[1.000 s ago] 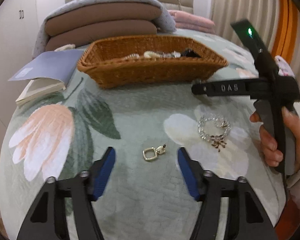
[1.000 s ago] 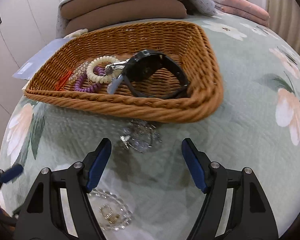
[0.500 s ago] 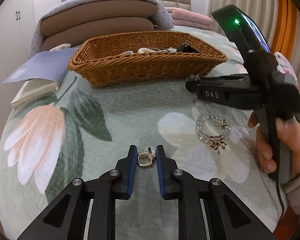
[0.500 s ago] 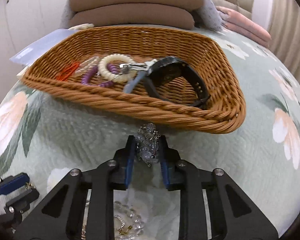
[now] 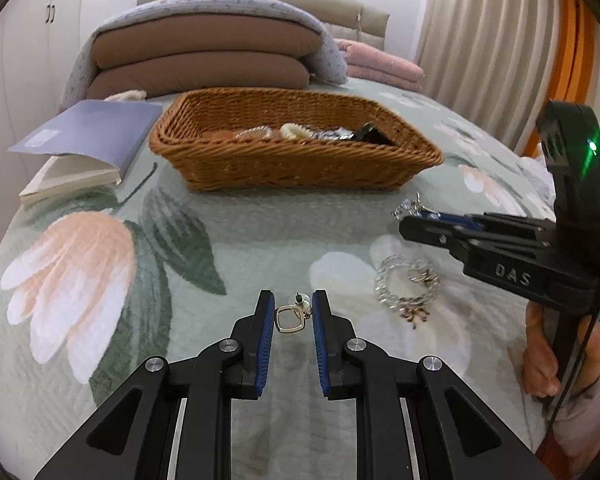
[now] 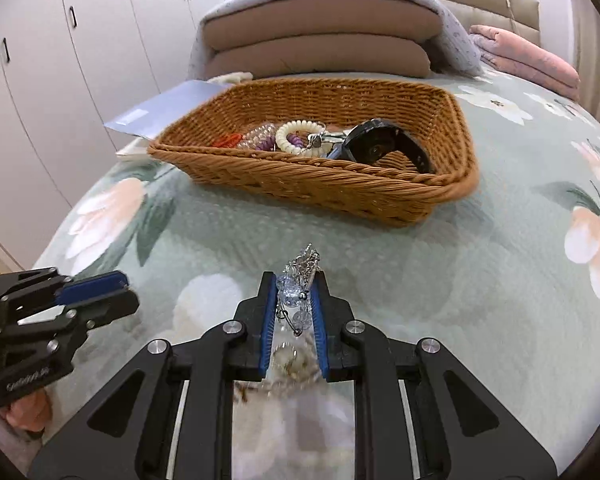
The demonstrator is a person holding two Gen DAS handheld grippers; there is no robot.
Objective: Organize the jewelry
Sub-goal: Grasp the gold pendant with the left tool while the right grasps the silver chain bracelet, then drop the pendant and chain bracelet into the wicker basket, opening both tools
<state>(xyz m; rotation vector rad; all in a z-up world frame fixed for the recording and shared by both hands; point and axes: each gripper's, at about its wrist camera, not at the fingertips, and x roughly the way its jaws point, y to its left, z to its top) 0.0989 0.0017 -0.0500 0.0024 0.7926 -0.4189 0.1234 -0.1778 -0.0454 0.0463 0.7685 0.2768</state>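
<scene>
Black left gripper, blue pads, silver screws (right gripper alike), "DAS" embossed

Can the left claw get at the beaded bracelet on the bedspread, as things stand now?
Probably not yet: the left claw is shut on the gold earring. The beaded bracelet lies uncovered just to its right, with the right claw beyond it.

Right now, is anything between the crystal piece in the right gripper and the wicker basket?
Nothing visible: only bare quilt lies between the crystal piece, clamped in the right gripper, and the wicker basket's low near wall.
</scene>
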